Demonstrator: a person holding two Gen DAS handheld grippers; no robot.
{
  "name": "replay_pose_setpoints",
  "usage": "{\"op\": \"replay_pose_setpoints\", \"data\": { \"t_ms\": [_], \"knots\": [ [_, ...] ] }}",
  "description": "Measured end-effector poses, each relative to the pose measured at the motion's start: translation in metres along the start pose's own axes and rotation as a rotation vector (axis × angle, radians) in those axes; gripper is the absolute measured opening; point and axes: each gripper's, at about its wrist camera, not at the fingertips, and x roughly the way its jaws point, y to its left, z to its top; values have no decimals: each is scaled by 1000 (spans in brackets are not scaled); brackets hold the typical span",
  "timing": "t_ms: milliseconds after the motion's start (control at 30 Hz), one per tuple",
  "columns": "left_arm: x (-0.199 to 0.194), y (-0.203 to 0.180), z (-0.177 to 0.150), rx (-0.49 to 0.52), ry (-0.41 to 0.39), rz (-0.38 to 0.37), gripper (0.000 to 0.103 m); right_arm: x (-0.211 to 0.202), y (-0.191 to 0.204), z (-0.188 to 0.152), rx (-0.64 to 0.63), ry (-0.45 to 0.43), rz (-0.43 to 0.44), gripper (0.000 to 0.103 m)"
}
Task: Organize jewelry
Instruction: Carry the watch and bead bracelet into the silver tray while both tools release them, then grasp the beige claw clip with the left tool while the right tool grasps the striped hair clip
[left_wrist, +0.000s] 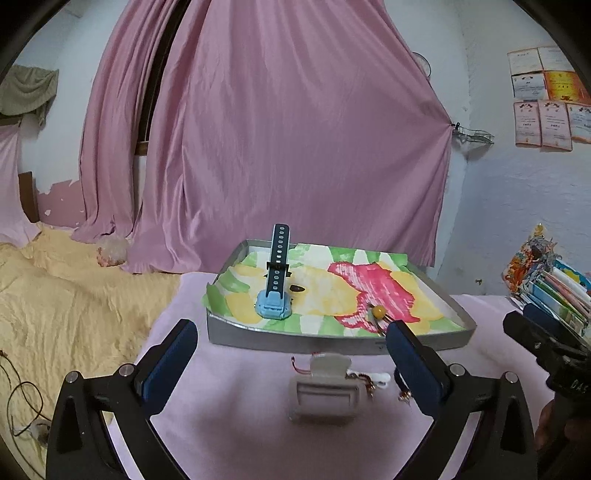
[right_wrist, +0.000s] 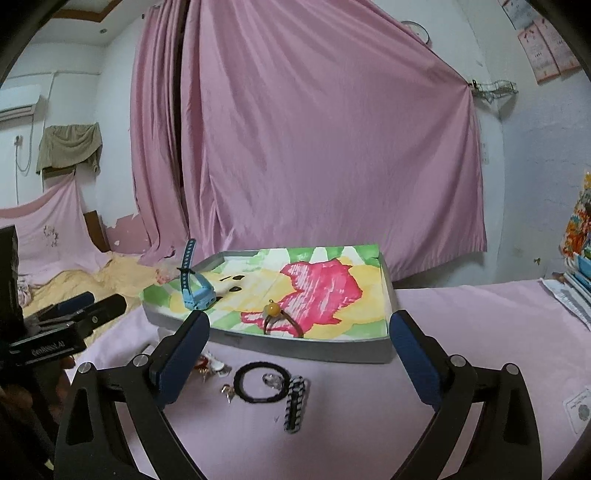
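Both my left claw (left_wrist: 291, 345) and right claw (right_wrist: 299, 332) gape empty; the black elastic hair loop (right_wrist: 260, 382) looks soft and light, so I'd pinch its rim.

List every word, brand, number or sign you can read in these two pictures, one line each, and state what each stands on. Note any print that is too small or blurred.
"DAS": white letters, cut off, on the right gripper body, in the left wrist view.
Pale lettering on the left gripper body, in the right wrist view: too blurred to read.
Certificates on the wall: print too small to read.
Card on the pink cloth: too small to read.
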Motion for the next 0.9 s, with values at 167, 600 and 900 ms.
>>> {"op": "replay_pose_setpoints", "data": {
  "t_ms": [167,600,900],
  "knots": [
    [-7,-2,-6,12,9,-3,102,-12,4,-4,-20,-4,2,96],
    [7,-4,-24,34,172,-4,102,1,0,-21,-8,145,-10,96],
    [27,-7,-28,64,296,26,102,28,-10,-32,65,310,11,96]
  ]
}}
